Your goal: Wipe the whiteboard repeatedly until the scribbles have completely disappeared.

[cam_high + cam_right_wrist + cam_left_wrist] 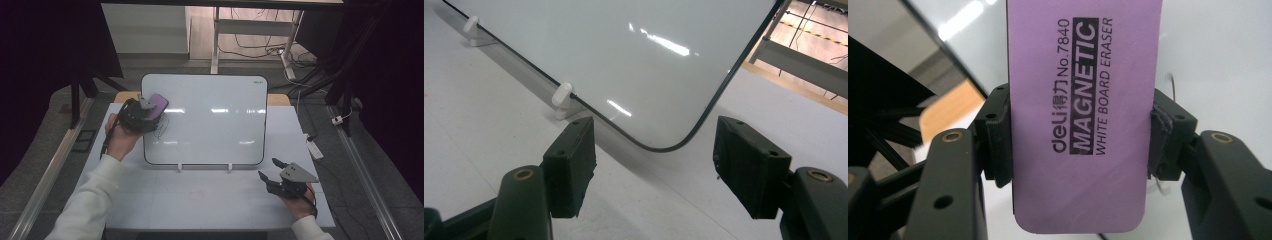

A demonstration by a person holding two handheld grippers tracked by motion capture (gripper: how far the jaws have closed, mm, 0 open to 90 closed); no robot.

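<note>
The purple whiteboard eraser (1083, 120) sits clamped between the pads of the left gripper (142, 114), its printed back facing the gripper's camera. From above, the eraser (156, 106) is at the far left part of the whiteboard (210, 120), just beside a dark scribble (162, 127) on the board's left side. The whiteboard stands tilted on two small white clips (179, 167) near its front edge, on a pale table (200, 200). Well apart, at the near right, the right gripper (272, 170) rests low over the table with its jaws spread wide and nothing between them, facing the board's near right corner (669, 145).
</note>
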